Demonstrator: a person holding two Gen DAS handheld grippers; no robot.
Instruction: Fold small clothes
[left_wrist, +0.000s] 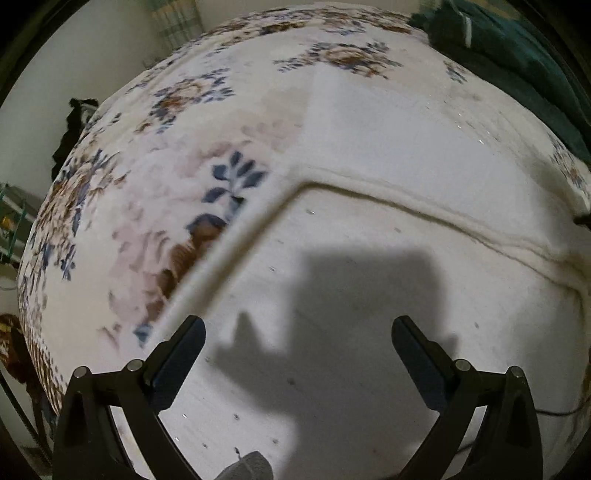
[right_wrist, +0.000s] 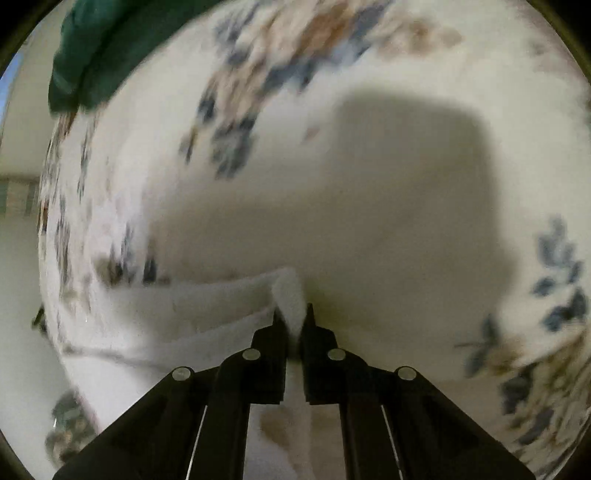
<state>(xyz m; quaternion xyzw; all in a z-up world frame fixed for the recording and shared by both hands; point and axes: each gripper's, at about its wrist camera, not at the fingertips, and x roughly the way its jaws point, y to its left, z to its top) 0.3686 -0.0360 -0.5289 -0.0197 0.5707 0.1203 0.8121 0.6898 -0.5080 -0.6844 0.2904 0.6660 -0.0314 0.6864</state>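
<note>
Right wrist view blurred: right gripper (right_wrist: 293, 314) fingers pinch white garment (right_wrist: 221, 295) edge; left gripper (left_wrist: 298, 326) fingers apart.

Location: bedroom in a home.
Floral blanket (left_wrist: 177, 177) covers the bed; dark green bedding (left_wrist: 517, 55) lies at 1 o'clock; plain wall (left_wrist: 74, 55) at 10 o'clock.

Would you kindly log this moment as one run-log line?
left gripper: open above white garment | right gripper: shut on white garment | surface: floral blanket
</note>
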